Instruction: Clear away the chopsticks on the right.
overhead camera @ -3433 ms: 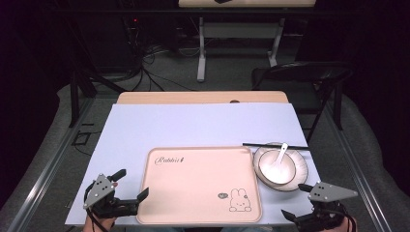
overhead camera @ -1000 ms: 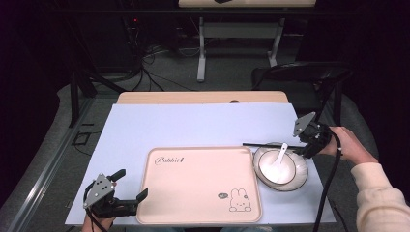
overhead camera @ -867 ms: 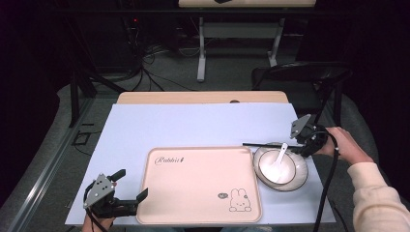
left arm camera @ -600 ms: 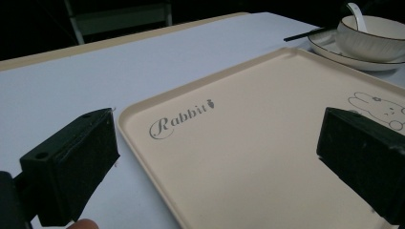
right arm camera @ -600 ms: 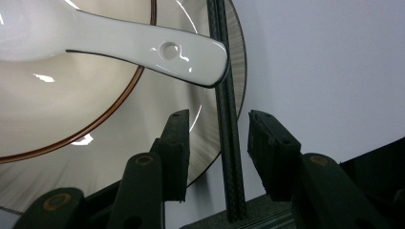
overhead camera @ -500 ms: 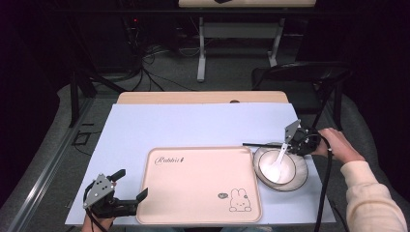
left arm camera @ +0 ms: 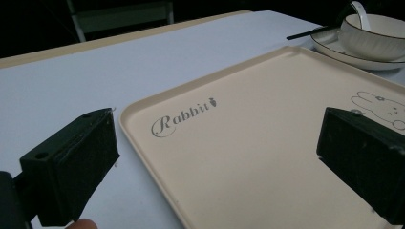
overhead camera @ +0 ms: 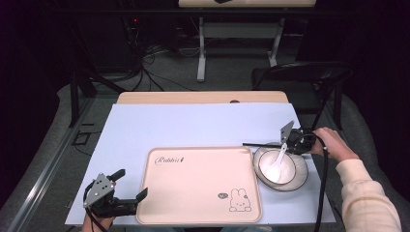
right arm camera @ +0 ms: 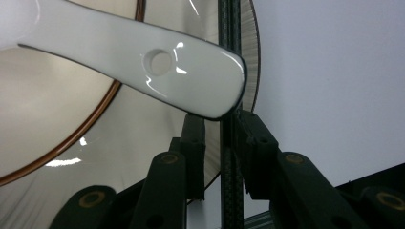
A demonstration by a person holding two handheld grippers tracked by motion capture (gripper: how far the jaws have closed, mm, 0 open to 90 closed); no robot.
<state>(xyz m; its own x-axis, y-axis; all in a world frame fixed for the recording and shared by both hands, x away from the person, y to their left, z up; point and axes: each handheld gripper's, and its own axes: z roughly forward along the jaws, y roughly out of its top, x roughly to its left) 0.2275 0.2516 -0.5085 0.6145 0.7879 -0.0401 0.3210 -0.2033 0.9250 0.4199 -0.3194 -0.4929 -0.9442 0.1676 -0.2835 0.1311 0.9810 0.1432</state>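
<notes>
Black chopsticks (overhead camera: 261, 144) lie across the far rim of a plate (overhead camera: 300, 180) that carries a white bowl (overhead camera: 289, 169) with a white spoon (overhead camera: 278, 162) in it. My right gripper (overhead camera: 289, 144) reaches in from the right at the chopsticks' right end. In the right gripper view its jaws (right arm camera: 222, 119) have just been closing and stand narrow around the chopsticks (right arm camera: 229, 47), with a thin gap on one side, under the spoon handle (right arm camera: 157, 67). My left gripper (overhead camera: 130, 184) is open, its jaws (left arm camera: 219, 157) straddling the near left corner of the beige rabbit tray (left arm camera: 248, 133).
A pale blue cloth (overhead camera: 193, 125) covers the table, with a wooden strip (overhead camera: 203, 97) bare at the far edge. A dark chair (overhead camera: 300, 75) stands behind the right side. The tray (overhead camera: 198, 183) holds nothing. A cable (overhead camera: 323, 193) trails from the right gripper along the sleeve.
The right hand came from the near right corner to the far side of the plate, then sank toward the chopsticks while its jaws narrowed around them. The left gripper stayed put.
</notes>
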